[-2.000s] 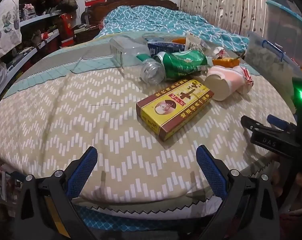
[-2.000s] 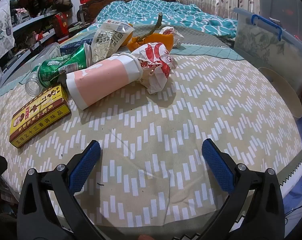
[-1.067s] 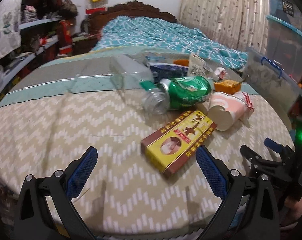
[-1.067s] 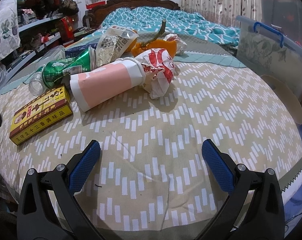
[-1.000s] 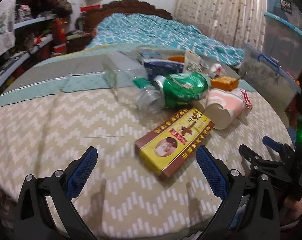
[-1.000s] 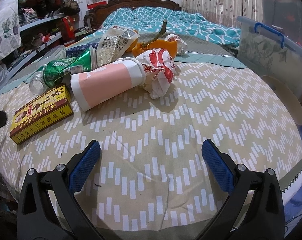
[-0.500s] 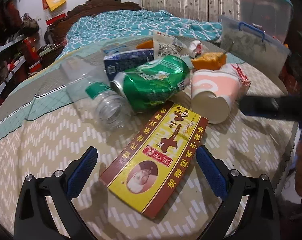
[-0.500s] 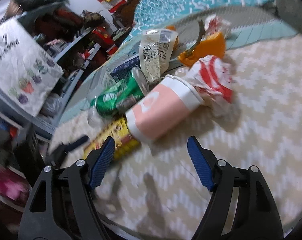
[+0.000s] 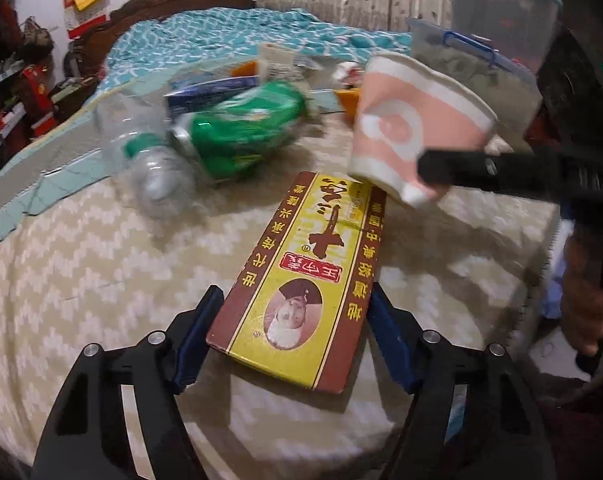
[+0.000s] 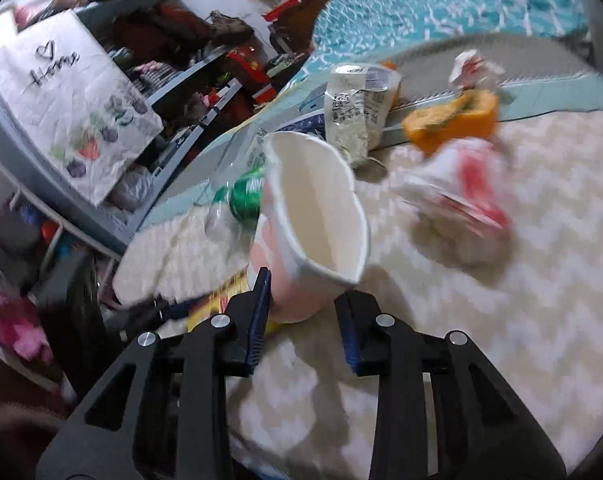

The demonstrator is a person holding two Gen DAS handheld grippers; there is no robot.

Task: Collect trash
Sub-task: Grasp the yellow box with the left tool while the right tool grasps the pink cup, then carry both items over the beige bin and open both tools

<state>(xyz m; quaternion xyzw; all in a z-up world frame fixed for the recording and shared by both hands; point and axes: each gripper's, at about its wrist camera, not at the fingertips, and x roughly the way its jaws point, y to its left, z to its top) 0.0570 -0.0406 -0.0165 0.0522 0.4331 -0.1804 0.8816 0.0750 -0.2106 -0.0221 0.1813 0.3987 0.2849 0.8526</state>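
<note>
A yellow and red box (image 9: 301, 280) lies flat on the chevron bedspread (image 9: 81, 272). My left gripper (image 9: 296, 289) straddles its near end, jaws closing, both blue pads touching its long sides. My right gripper (image 10: 301, 284) is closing on a pink and white paper cup (image 10: 313, 216), whose rim is squeezed oval. In the left wrist view the cup (image 9: 413, 128) hangs tilted above the box's far end, with a black finger (image 9: 461, 168) across its base. A crushed green can (image 9: 245, 128) and a clear bottle (image 9: 153, 164) lie behind the box.
A crumpled red and white wrapper (image 10: 461, 200), an orange piece (image 10: 449, 120) and a snack bag (image 10: 357, 108) lie further back. A clear storage bin (image 9: 473, 64) stands right of the bed; cluttered shelves (image 10: 181, 100) stand left. A person's hand (image 9: 585, 312) is at the right.
My left gripper moved forward over the box and its jaws narrowed onto it. My right gripper swung left, closed on the cup and raised it off the bedspread.
</note>
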